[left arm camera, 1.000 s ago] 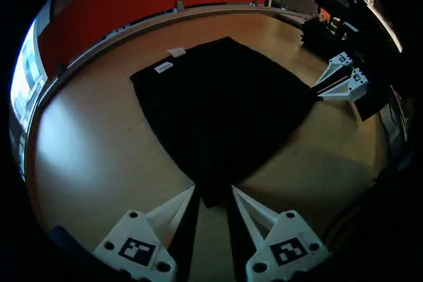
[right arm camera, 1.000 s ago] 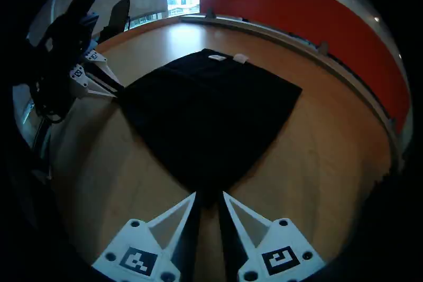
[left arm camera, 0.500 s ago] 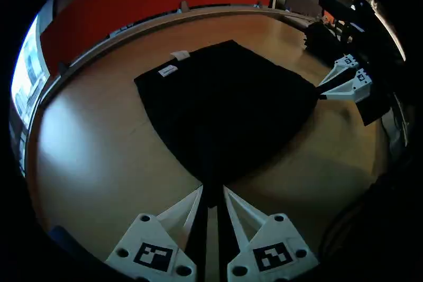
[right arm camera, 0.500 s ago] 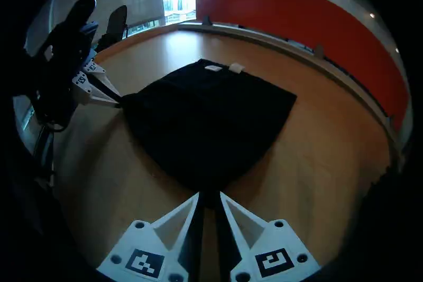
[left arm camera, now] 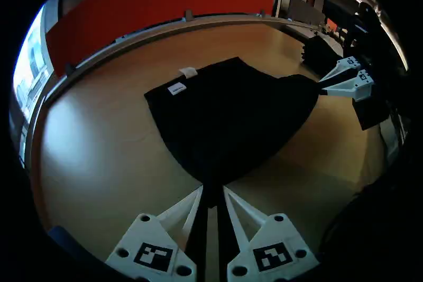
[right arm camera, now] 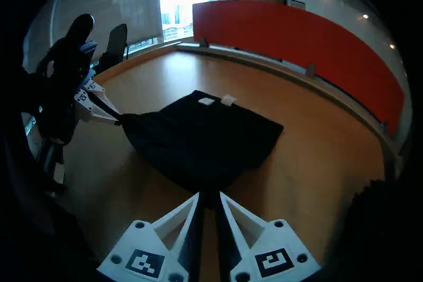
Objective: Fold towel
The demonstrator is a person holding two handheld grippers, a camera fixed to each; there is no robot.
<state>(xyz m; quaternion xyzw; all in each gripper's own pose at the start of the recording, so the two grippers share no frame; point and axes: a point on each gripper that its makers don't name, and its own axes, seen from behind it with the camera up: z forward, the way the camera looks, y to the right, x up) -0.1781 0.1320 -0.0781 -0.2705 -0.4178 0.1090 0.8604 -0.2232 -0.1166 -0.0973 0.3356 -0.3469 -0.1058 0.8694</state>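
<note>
The black towel point(left arm camera: 232, 118) lay on the wooden table point(left arm camera: 95, 139). Its far edge, marked by two small white labels point(left arm camera: 177, 89), rested flat on the wood on the side toward the red partition point(left arm camera: 158, 1). The left gripper point(left arm camera: 213, 196) had its fingers clenched on one near corner, with dark cloth pinched in the narrow gap between them. The right gripper point(right arm camera: 210, 197) was clamped the same way on the other near corner. In the right gripper view, the corner in the left gripper's hold stood raised off the table. The near edge hung slung between the two grips while the rest of the cloth lay on the wood.

This looked like the opening of the first fold, with the near edge picked up but not yet carried over. The next move would likely call for both grippers to rise and travel together toward the labelled edge. They would need to hold the edge level and taut so that the held corners land on the far ones, and only then let go.
</note>
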